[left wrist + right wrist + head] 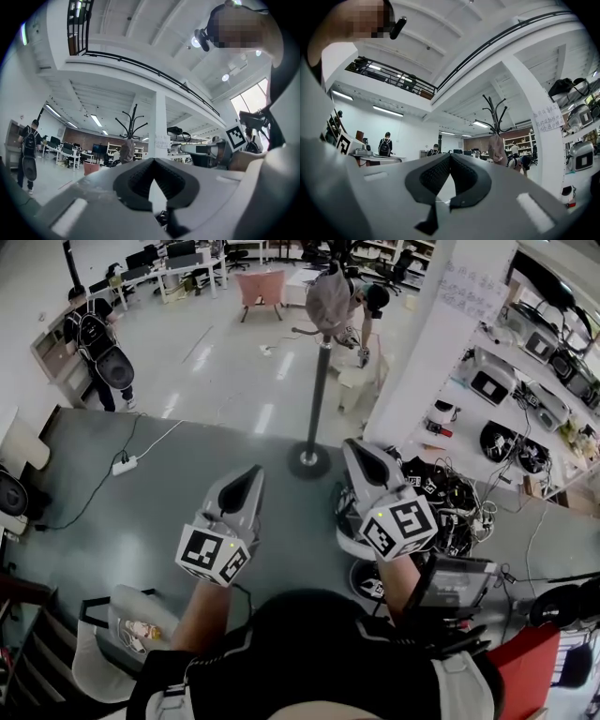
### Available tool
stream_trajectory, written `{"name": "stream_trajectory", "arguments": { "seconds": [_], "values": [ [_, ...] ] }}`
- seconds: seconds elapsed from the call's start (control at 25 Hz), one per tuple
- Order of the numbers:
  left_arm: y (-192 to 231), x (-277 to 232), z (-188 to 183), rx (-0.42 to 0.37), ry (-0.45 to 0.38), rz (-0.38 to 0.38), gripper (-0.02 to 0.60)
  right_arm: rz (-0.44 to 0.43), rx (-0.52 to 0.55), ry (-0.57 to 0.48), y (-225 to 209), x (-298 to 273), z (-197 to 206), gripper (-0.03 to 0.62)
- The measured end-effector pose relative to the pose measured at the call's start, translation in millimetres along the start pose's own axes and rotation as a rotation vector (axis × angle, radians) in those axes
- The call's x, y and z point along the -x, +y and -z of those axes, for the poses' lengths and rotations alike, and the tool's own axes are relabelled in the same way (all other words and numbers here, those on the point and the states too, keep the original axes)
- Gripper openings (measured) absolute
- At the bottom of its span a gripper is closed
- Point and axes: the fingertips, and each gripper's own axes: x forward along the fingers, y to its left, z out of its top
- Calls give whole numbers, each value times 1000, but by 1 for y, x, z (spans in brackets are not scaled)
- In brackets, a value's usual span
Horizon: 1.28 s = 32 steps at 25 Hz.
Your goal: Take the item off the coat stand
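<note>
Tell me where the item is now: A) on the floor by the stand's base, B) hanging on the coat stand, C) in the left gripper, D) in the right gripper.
B: the item hangs high on the coat stand, ahead of the left gripper and right gripper, both shut on nothing.

Coat stand ahead, a gripper on either side

The coat stand (319,381) rises just in front of the left gripper (253,474) and the right gripper (355,450), its base ahead of and between their tips, and the item (330,298) hangs at its top. A pillar (441,343) stands right of the stand, with shelves (534,399) further right. A power strip (124,465) lies on the floor at left, and a person (98,338) stands beyond it.
</note>
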Motion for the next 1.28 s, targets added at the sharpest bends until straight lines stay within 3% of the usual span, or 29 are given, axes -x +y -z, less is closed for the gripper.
{"name": "stream_trajectory", "arguments": {
  "seconds": [0.32,0.6,1.28],
  "values": [
    [5,6,5,15,-9,61,15,49,9,1,9,-1,2,8],
    [14,0,10,38,-7,57,15,45,-1,11,5,-12,10,8],
    [44,-87,11,4,17,-15,15,-16,-29,-33,-76,-72,8,8]
  ]
}}
